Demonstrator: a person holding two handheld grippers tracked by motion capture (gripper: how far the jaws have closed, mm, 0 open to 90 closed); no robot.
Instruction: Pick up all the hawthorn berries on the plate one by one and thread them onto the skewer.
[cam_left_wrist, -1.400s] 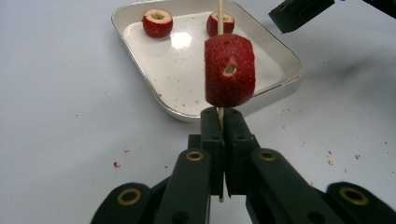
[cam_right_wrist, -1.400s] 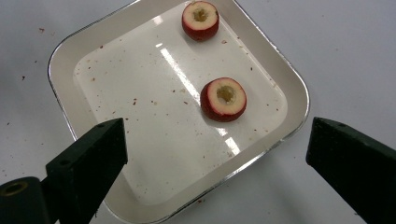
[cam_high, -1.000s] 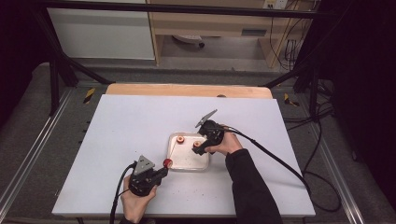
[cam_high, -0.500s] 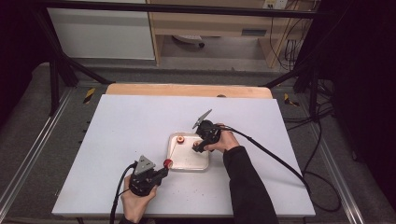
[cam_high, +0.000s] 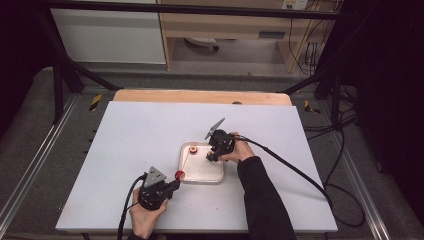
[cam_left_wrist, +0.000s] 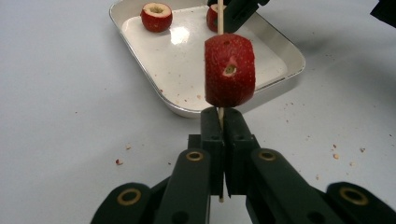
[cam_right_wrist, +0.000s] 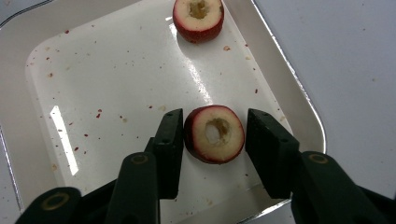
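Observation:
My left gripper (cam_left_wrist: 223, 126) is shut on a thin wooden skewer (cam_left_wrist: 220, 18) that stands upright, with a red cored fruit piece (cam_left_wrist: 229, 70) threaded just above the jaws. In the high view this gripper (cam_high: 172, 184) sits at the tray's near left corner. My right gripper (cam_right_wrist: 215, 119) reaches down into the white tray (cam_right_wrist: 93, 93). Its jaws have just been closing around a cored red fruit piece (cam_right_wrist: 215, 134) lying hole-up on the tray floor. The left pad is at its skin and a thin gap remains at the right pad. A second cored piece (cam_right_wrist: 198, 18) lies at the tray's far side.
The metal tray (cam_high: 200, 172) lies mid-table on the white tabletop (cam_high: 125, 140), with crumbs scattered around it. Cables trail from both grippers, the right one (cam_high: 300, 172) sweeping off the table's right edge. A wooden strip (cam_high: 200, 96) borders the far edge.
The right hand has shifted slightly over the tray toward the fruit piece. The left hand and its skewer have stayed put.

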